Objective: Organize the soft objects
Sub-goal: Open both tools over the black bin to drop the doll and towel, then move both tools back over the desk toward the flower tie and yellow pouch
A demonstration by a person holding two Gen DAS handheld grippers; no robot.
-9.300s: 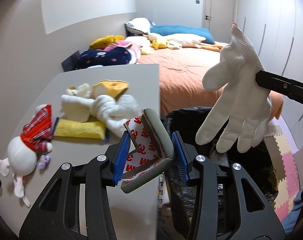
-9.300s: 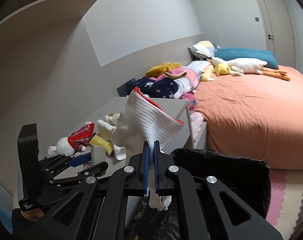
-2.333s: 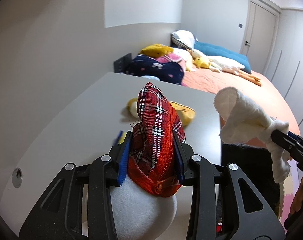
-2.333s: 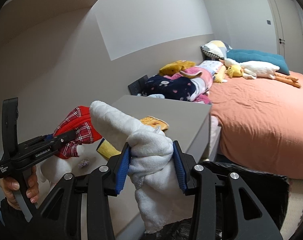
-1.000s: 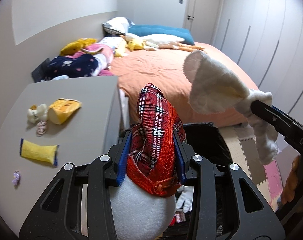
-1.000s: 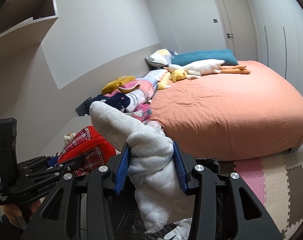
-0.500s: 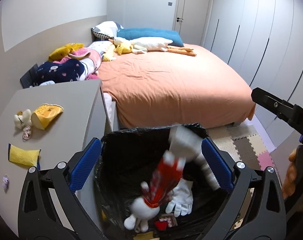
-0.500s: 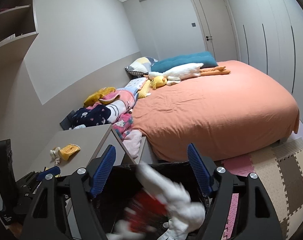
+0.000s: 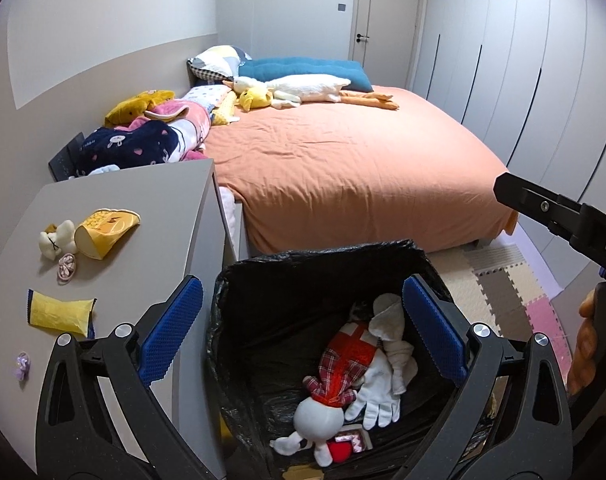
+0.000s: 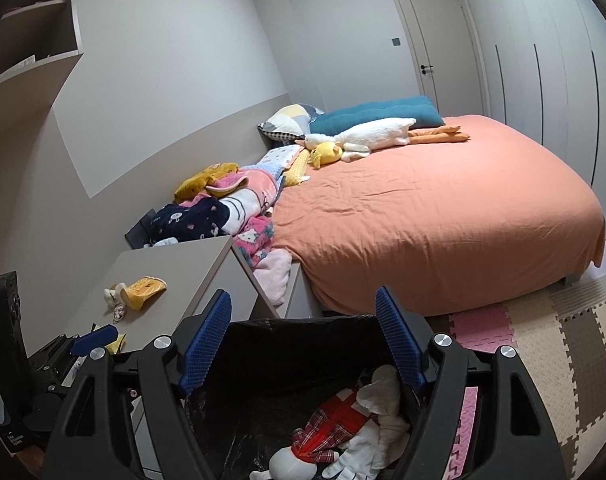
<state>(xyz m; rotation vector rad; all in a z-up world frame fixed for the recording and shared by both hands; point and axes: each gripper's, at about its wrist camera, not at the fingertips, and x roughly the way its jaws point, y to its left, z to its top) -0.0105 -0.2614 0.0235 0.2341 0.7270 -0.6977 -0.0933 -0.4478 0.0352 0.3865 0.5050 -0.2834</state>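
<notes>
Both grippers hang open over a black-lined bin (image 9: 259,280) beside the grey table (image 9: 143,192). My left gripper (image 9: 303,328) holds nothing, and neither does my right gripper (image 10: 303,340). Inside the bin lie a white plush doll in a red plaid dress (image 9: 331,376), a rolled white towel (image 9: 391,328) and a white glove (image 9: 377,396). The same doll (image 10: 323,428) and towel (image 10: 379,396) show in the right wrist view. On the table remain a yellow pouch (image 9: 61,314), a yellow cup-shaped plush (image 9: 103,230) and a small cream plush (image 9: 57,238).
A small pink round item (image 9: 67,271) and a tiny purple clip (image 9: 23,365) also sit on the table. The orange bed (image 9: 343,168) with pillows and a goose plush (image 9: 303,88) lies beyond. Foam floor mats (image 10: 543,340) are at the right. Folded blankets (image 9: 151,140) are piled behind the table.
Both grippers opened over the bin and let go; the plaid doll and the white towel dropped in and now lie still on the glove.
</notes>
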